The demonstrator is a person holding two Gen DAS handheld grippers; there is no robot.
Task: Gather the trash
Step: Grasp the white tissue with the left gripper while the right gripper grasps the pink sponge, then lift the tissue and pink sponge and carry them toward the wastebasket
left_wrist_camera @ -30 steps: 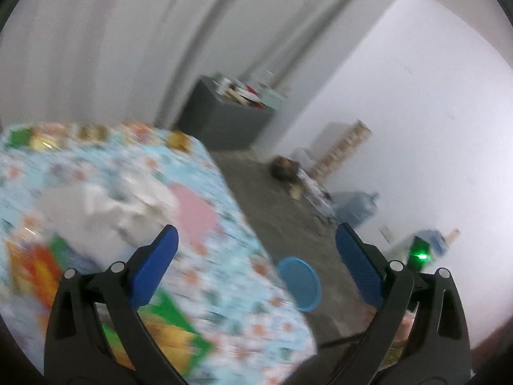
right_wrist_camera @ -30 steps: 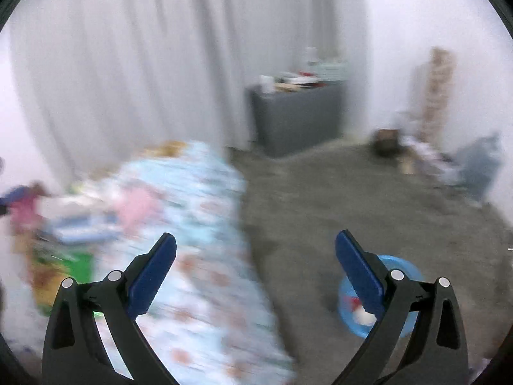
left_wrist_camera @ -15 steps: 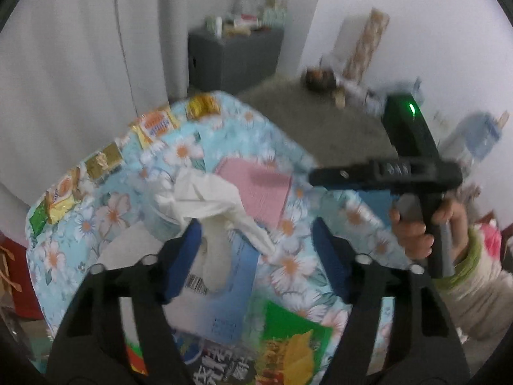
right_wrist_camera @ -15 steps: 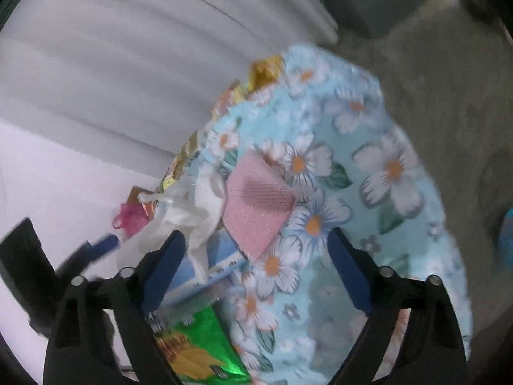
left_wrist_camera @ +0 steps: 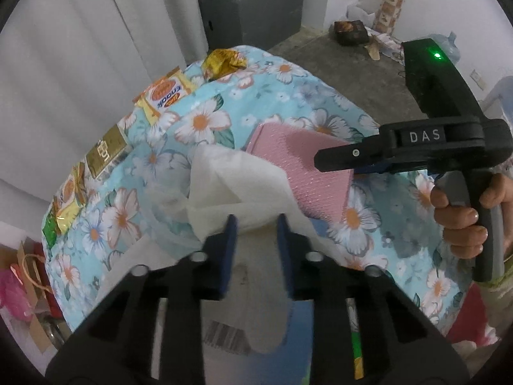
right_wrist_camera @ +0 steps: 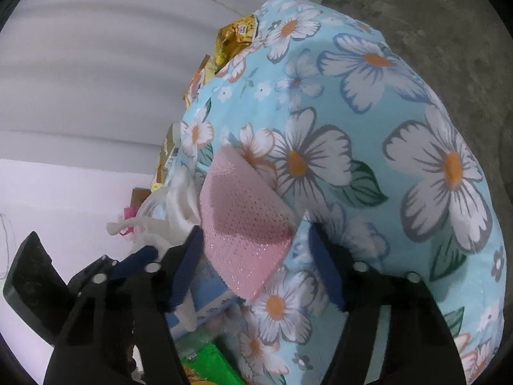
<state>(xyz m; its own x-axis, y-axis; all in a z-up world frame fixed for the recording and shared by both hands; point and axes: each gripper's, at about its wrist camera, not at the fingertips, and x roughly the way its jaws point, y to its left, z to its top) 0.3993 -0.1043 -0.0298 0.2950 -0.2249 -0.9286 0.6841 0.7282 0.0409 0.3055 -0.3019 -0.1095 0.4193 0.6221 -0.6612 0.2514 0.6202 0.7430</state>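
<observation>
**Two grippers over the littered bench**

Left hand-held gripper (left_wrist_camera: 256, 224) has its blue fingers drawn close either side of a fold of white tissue (left_wrist_camera: 237, 186), the pads nearly on it; whether they truly pinch it I cannot tell. The tissue lies crumpled on the bench, which is covered by a blue floral cloth (left_wrist_camera: 288, 96), and it overlaps the near edge of a pink mesh pad (left_wrist_camera: 307, 157).

Right hand-held gripper (right_wrist_camera: 256, 256) is spread wide, one finger at each side of the pink mesh pad's (right_wrist_camera: 243, 224) near corner, gripping nothing. In the left wrist view it reaches in from the right, held by the person's hand (left_wrist_camera: 461, 211), a green light showing on its body.

Along the far edge of the cloth lie more wrappers: a crumpled gold wrapper (left_wrist_camera: 224, 61), an orange-and-white snack packet (left_wrist_camera: 166, 93), and a flat gold packet (left_wrist_camera: 107, 154). A pale blue packet (right_wrist_camera: 211, 292) lies under the pink pad, and a green packet (right_wrist_camera: 208, 362) lies nearer the camera.

A grey cabinet (left_wrist_camera: 253, 9) stands against the wall beyond.
</observation>
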